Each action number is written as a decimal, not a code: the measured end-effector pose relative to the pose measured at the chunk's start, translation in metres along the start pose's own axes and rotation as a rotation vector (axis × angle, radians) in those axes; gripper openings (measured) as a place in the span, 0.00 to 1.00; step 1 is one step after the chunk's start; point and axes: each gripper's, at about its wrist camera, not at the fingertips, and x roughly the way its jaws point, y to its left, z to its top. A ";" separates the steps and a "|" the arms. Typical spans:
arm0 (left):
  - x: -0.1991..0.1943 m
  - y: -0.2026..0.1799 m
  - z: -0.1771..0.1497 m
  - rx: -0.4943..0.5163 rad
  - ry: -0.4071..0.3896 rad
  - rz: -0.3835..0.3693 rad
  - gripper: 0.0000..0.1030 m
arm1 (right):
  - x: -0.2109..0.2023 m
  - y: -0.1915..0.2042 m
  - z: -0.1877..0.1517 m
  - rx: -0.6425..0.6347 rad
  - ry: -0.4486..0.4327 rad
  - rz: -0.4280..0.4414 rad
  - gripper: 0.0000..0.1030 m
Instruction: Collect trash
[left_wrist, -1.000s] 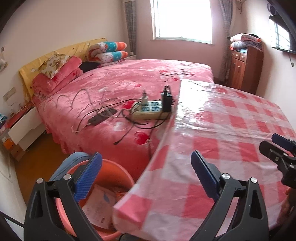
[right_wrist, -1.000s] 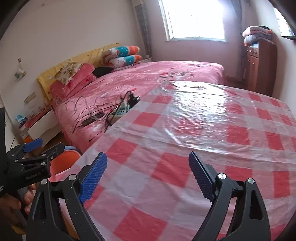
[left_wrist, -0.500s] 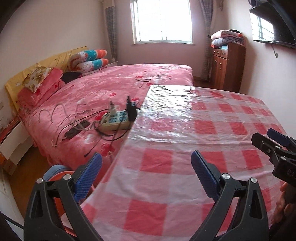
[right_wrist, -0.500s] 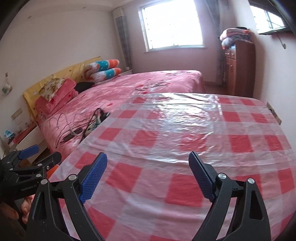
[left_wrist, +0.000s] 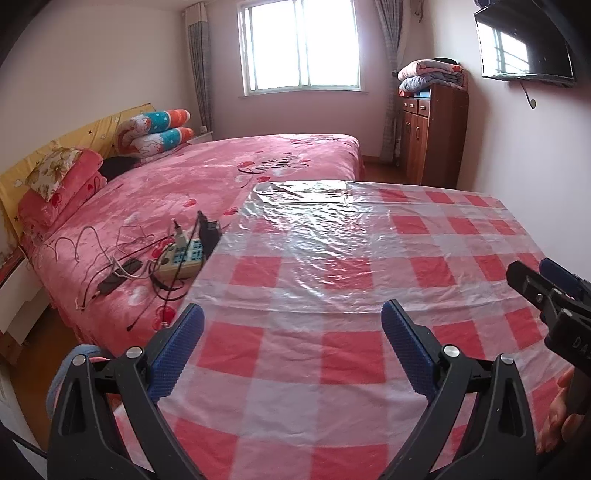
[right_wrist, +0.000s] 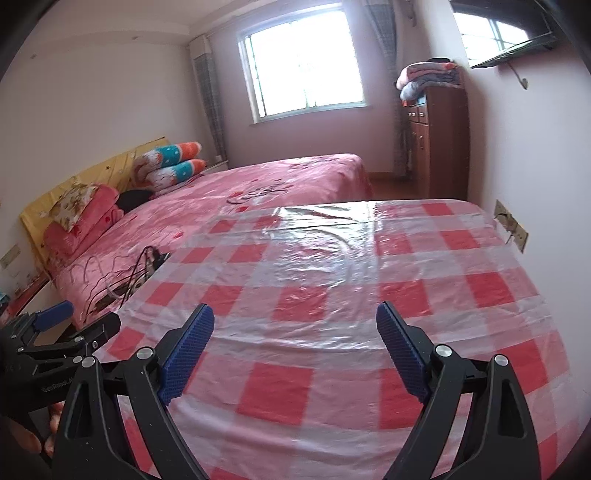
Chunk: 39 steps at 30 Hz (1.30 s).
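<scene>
My left gripper (left_wrist: 291, 343) is open and empty above the near left part of a table with a red and white checked cloth under clear plastic (left_wrist: 332, 258). My right gripper (right_wrist: 295, 343) is open and empty above the same table (right_wrist: 314, 266). Each gripper shows in the other's view: the right one at the right edge (left_wrist: 546, 291), the left one at the left edge (right_wrist: 62, 328). No trash shows on the cloth. A sliver of the orange bucket (left_wrist: 98, 360) shows behind the left finger, its inside hidden.
A pink bed (left_wrist: 207, 184) stands left of the table, with a power strip (left_wrist: 183, 258), chargers and cables near the table edge. A wooden cabinet (left_wrist: 434, 133) stands at the back right. A wall socket (right_wrist: 511, 229) sits by the table's right edge.
Both grippers have risen and turned to the right, over the table. The orange bucket with paper in it has dropped almost out of the left view. Both stay open.
</scene>
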 end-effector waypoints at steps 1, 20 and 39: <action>0.001 -0.003 0.001 -0.004 0.001 0.000 0.94 | -0.001 -0.003 0.000 0.003 -0.003 -0.006 0.86; 0.013 -0.070 0.013 0.057 -0.012 -0.030 0.94 | -0.016 -0.052 0.002 0.044 -0.052 -0.104 0.86; 0.019 -0.098 0.013 0.050 0.004 -0.081 0.94 | -0.022 -0.069 -0.002 0.055 -0.055 -0.124 0.86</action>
